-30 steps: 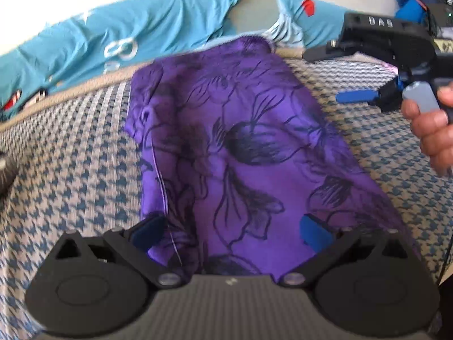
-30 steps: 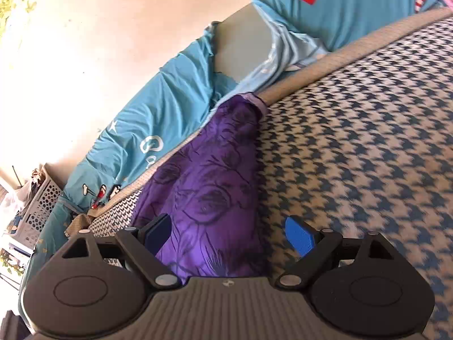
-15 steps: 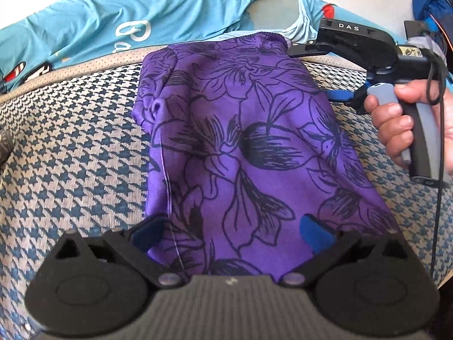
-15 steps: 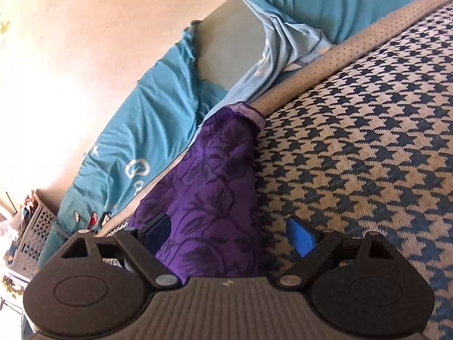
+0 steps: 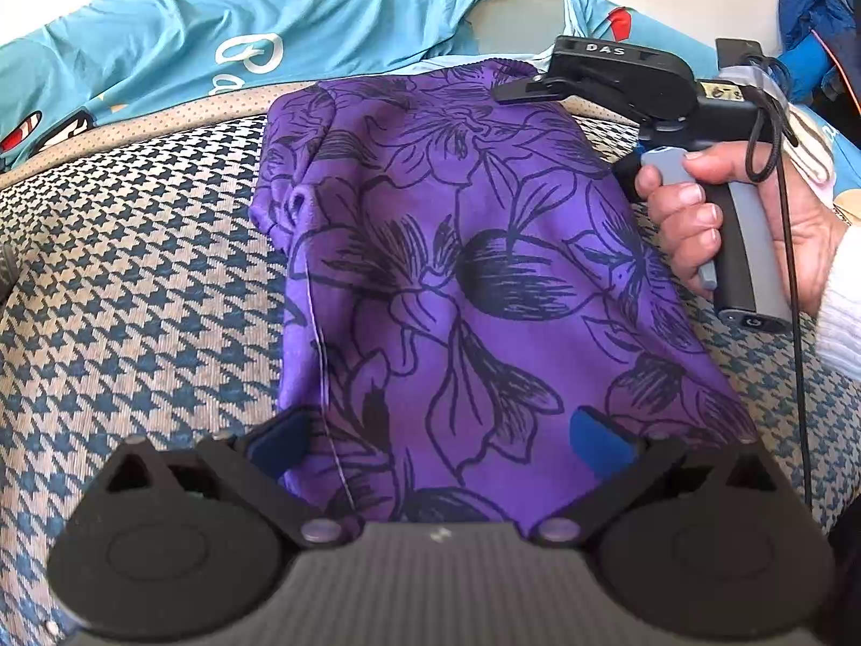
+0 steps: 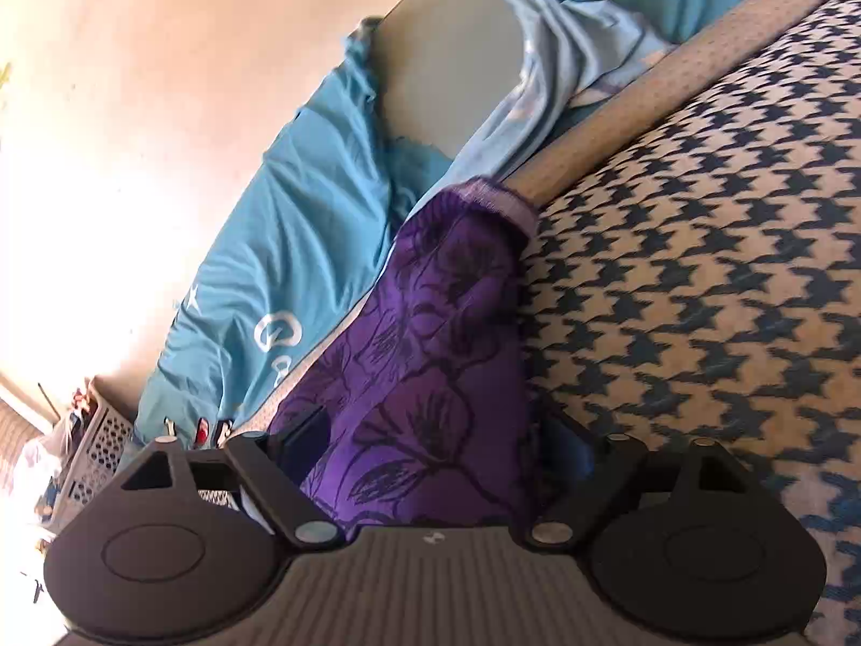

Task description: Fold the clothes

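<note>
Purple floral garment [image 5: 473, 280] lies on the houndstooth mattress [image 5: 134, 280], running toward twelve o'clock. My left tool [image 5: 441, 441] stands apart over its near end; my right tool [image 6: 436, 447] is closing around its three o'clock edge.

From my remote feed, sunlight washes a pale plaster wall [image 6: 161, 107] behind a houndstooth-covered mattress [image 5: 134, 296] edged in tan piping [image 6: 672, 86], draped turquoise bedding [image 5: 269, 16] along its far side, a white lattice basket [image 6: 99, 452] on the floor.
</note>
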A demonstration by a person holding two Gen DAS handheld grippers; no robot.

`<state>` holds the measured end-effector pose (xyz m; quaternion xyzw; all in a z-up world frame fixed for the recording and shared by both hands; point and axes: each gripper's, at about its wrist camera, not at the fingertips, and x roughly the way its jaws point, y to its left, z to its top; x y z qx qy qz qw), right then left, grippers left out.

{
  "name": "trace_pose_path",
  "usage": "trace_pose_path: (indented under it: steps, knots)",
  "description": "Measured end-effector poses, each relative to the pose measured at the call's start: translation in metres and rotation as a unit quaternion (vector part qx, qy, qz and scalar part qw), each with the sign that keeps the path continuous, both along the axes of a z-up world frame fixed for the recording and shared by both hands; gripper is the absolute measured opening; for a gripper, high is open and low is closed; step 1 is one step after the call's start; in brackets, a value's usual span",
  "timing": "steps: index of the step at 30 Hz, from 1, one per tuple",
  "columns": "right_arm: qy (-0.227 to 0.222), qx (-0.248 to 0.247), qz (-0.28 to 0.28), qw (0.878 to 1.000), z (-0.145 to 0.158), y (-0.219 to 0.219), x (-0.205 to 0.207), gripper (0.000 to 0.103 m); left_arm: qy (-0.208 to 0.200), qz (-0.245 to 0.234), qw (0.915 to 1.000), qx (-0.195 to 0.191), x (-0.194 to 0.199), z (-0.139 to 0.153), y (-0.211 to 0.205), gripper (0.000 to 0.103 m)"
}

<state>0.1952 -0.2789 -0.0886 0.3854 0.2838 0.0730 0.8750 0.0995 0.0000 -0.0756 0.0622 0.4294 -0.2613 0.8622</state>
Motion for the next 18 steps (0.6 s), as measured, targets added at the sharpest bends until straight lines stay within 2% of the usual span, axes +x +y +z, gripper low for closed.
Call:
trace_pose_path:
  steps: [12, 16, 18]
  knots:
    - [0.000, 0.019, 0.020, 1.000, -0.008, 0.007, 0.009, 0.051, -0.012, -0.004, 0.9998, 0.017, -0.002, -0.004, -0.006, 0.103]
    - [0.001, 0.011, 0.017, 1.000, -0.007, 0.011, 0.007, 0.037, -0.015, -0.003, 0.9997, 0.018, -0.002, -0.004, -0.007, 0.103]
    - [-0.001, -0.003, 0.012, 1.000, -0.003, 0.015, 0.005, 0.033, -0.018, -0.003, 0.9997, 0.019, -0.002, -0.004, -0.007, 0.103]
